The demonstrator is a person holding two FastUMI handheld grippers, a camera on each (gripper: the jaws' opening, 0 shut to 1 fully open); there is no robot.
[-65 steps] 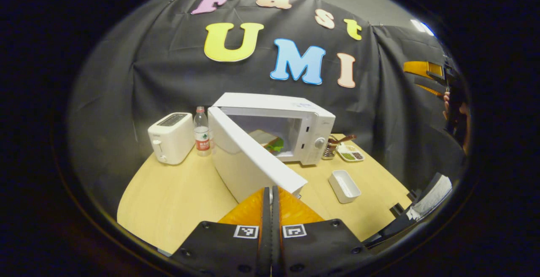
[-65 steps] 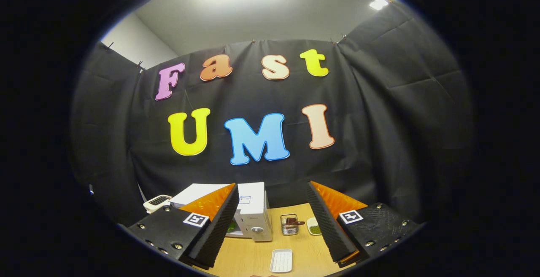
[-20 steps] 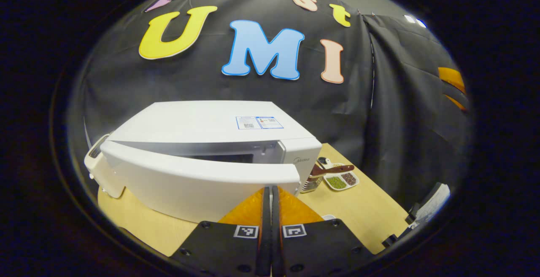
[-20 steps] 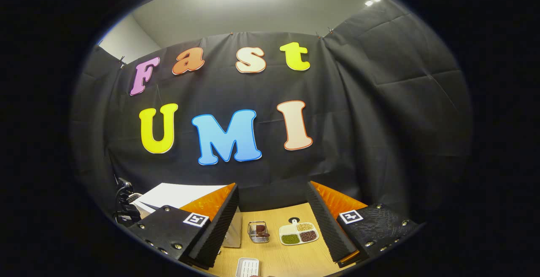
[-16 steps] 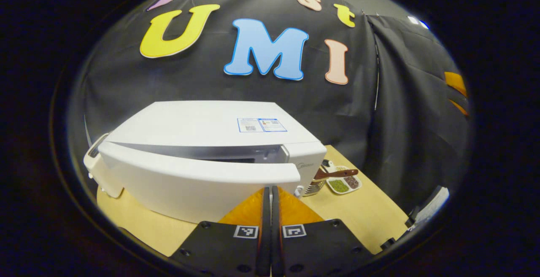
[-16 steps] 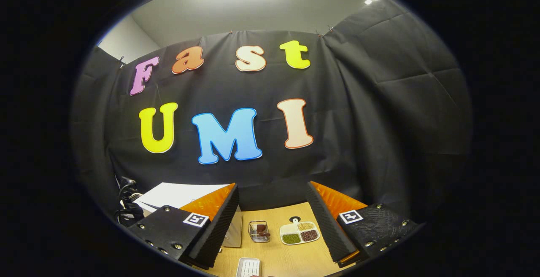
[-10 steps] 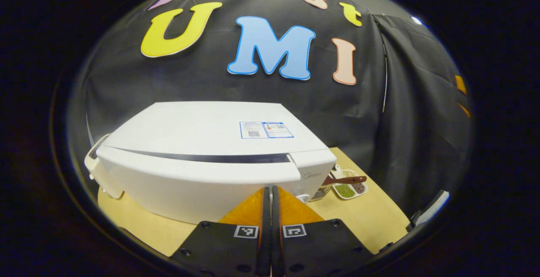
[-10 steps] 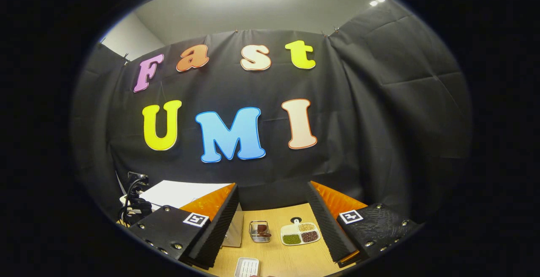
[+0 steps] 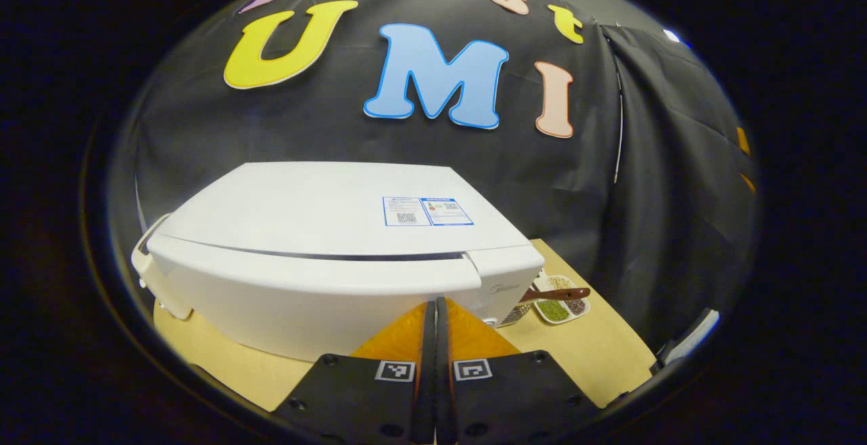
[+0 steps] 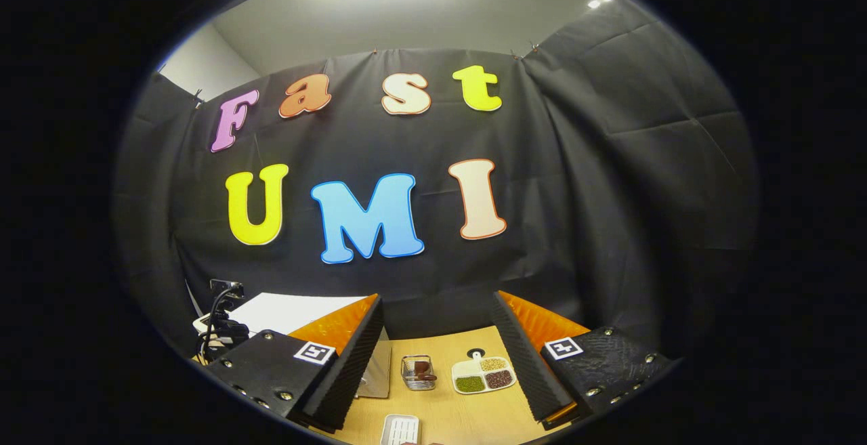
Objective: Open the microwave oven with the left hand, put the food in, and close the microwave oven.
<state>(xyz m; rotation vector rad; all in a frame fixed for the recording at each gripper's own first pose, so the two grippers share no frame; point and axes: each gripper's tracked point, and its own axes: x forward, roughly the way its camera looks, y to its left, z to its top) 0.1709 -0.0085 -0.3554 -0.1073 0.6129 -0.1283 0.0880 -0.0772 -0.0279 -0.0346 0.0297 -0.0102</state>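
On the table (image 9: 596,353):
Microwave (image 9: 325,255): door looked closed.
Left tool (image 9: 434,309): clenched, empty, tips against the door.
Right tool (image 10: 437,343): spread apart, holding nothing.

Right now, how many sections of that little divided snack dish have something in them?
3. In the right gripper view the divided dish holds green bits front left, dark reddish bits front right and pale beans back right. The back-left section looks bare. It sits on the table beside a wire basket.
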